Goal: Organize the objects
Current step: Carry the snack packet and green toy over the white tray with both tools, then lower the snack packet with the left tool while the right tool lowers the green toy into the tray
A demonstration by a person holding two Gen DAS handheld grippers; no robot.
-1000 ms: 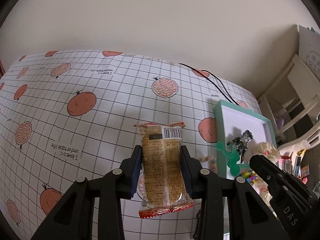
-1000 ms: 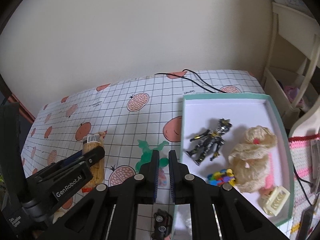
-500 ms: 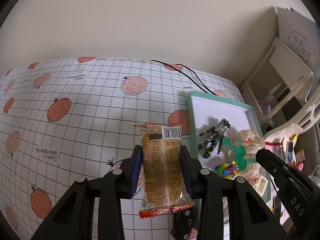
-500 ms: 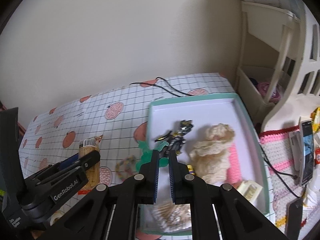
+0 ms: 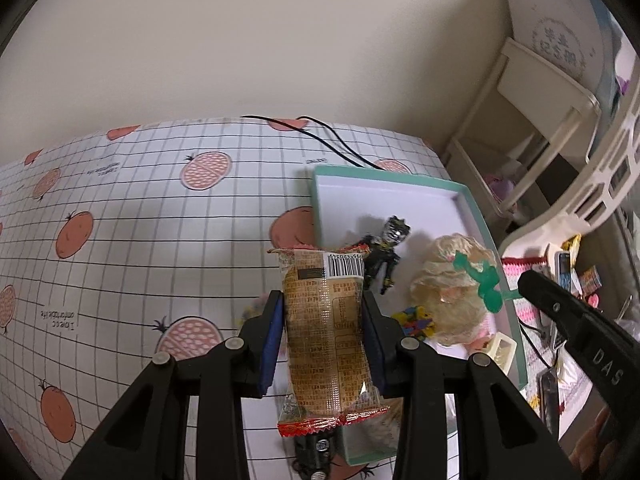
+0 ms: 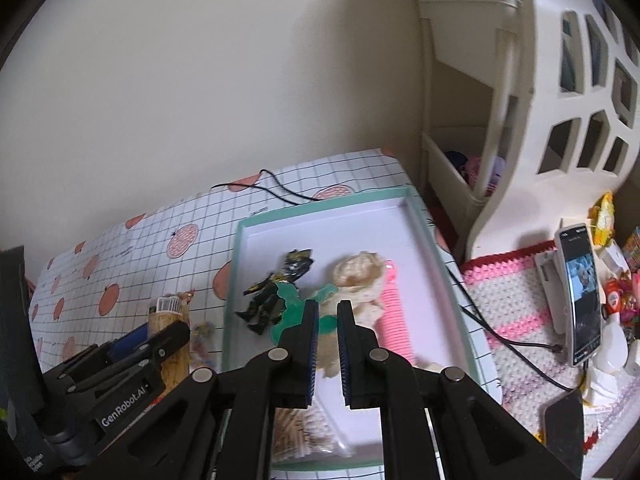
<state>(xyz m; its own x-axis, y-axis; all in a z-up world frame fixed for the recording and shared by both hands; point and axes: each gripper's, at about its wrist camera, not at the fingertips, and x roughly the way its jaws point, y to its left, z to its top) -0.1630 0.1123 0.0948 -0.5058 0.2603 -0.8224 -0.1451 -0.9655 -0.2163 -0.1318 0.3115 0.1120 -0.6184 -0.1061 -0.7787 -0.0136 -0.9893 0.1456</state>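
Currently I log:
Left gripper (image 5: 323, 336): clamped on brown foil snack packet (image 5: 326, 332).
Right gripper (image 6: 328, 334): jaws pinch green plastic toy (image 6: 298, 312).
Teal-rimmed white tray (image 6: 452, 276): part filled; both held items unplaced.

The left wrist view looks forward and down along the left claw (image 5: 323, 334), close above the table (image 5: 132, 216) with its grid-and-fruit patterned cover, facing the cream wall at 12 o'clock. The right wrist view looks along the right claw (image 6: 328, 346) from directly above the shallow teal-rimmed white tray (image 6: 237, 280). Both views share the tray (image 5: 468, 200), the table cover (image 6: 120, 256) and the wall. Each claw appears in the other view: right (image 5: 532, 284) at 3 o'clock, left (image 6: 160, 340) at 8 o'clock.
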